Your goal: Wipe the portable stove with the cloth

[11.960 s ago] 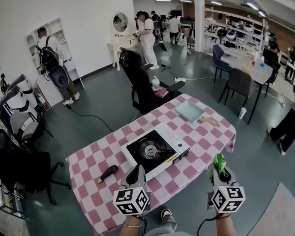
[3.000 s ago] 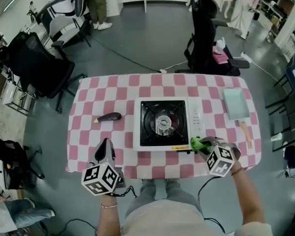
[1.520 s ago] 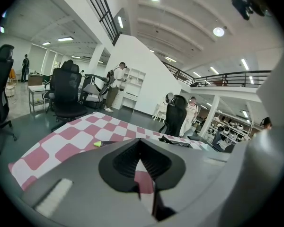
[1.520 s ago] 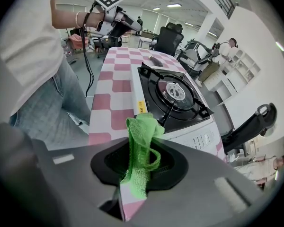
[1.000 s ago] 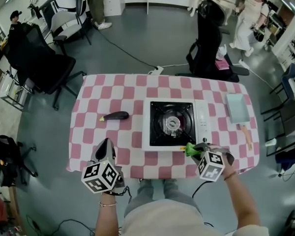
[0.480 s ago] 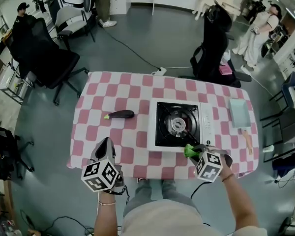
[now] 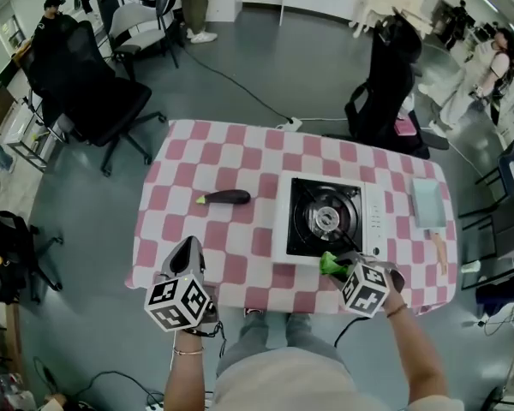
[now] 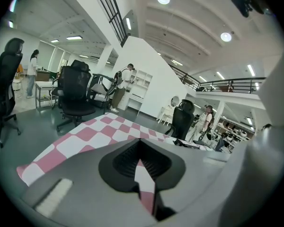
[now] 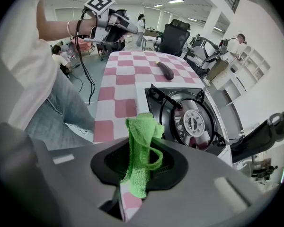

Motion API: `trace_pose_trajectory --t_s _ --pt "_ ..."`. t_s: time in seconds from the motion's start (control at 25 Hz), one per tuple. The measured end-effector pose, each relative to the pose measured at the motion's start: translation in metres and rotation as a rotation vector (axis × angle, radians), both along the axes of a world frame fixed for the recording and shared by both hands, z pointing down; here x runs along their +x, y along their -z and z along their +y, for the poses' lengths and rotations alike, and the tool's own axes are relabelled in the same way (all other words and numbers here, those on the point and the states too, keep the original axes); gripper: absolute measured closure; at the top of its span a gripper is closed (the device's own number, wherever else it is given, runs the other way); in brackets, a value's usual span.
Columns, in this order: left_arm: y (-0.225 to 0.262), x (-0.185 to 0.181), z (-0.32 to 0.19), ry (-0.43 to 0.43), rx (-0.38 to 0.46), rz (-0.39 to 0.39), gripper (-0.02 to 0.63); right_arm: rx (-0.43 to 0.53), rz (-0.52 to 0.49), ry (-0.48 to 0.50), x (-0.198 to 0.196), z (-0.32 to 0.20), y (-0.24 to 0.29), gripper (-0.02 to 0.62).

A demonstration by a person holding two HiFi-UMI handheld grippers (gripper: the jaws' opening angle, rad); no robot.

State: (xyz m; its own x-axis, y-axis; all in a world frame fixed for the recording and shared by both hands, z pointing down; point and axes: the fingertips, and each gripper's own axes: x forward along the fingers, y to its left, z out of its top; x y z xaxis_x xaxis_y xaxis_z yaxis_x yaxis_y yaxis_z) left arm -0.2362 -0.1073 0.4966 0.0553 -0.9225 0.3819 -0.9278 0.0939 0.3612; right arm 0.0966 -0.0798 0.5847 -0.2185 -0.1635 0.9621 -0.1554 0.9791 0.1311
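The portable stove (image 7: pixel 330 221), white with a black top and round burner, sits right of centre on the pink-checked table (image 7: pixel 240 152). My right gripper (image 7: pixel 338 268) hovers at the stove's near front edge, shut on a green cloth (image 7: pixel 331 264). In the right gripper view the cloth (image 9: pixel 141 150) hangs folded between the jaws, with the stove's burner (image 9: pixel 194 122) just beyond. My left gripper (image 7: pixel 188 251) is over the table's near left edge, shut with nothing in it; its view shows only the tablecloth (image 8: pixel 99 131).
A dark eggplant (image 7: pixel 225 198) lies left of the stove. A light blue tray (image 7: pixel 429 202) and a wooden-handled tool (image 7: pixel 439 251) lie at the right end. Black office chairs (image 7: pixel 103 101) (image 7: pixel 390 92) and people stand around the table.
The head camera has swung, so the table sits further right in view. The right gripper stays at the stove's front edge with the cloth; the left gripper has barely moved.
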Motion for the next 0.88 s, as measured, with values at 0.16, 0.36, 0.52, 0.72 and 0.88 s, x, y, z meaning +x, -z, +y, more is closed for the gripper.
trace_pose_trajectory --t_s 0.16,0.36,0.52,0.72,0.88 --pt "-0.002 -0.008 0.000 0.004 -0.002 0.001 0.606 -0.007 -0.005 -0.002 -0.010 0.000 0.000 0.518" --pt "-0.006 -0.017 0.001 0.006 -0.009 0.004 0.604 -0.014 -0.011 -0.002 -0.021 0.000 0.000 0.518" --pt "-0.007 -0.025 0.003 0.014 -0.010 0.007 0.606 -0.019 -0.010 0.012 -0.032 0.000 0.001 0.518" --pt "-0.011 -0.038 0.011 0.036 -0.017 0.015 0.605 -0.026 -0.013 0.037 -0.049 0.001 0.001 0.518" --pt "-0.013 -0.048 0.019 0.057 -0.022 0.014 0.605 -0.032 -0.021 0.068 -0.064 0.002 0.002 0.518"
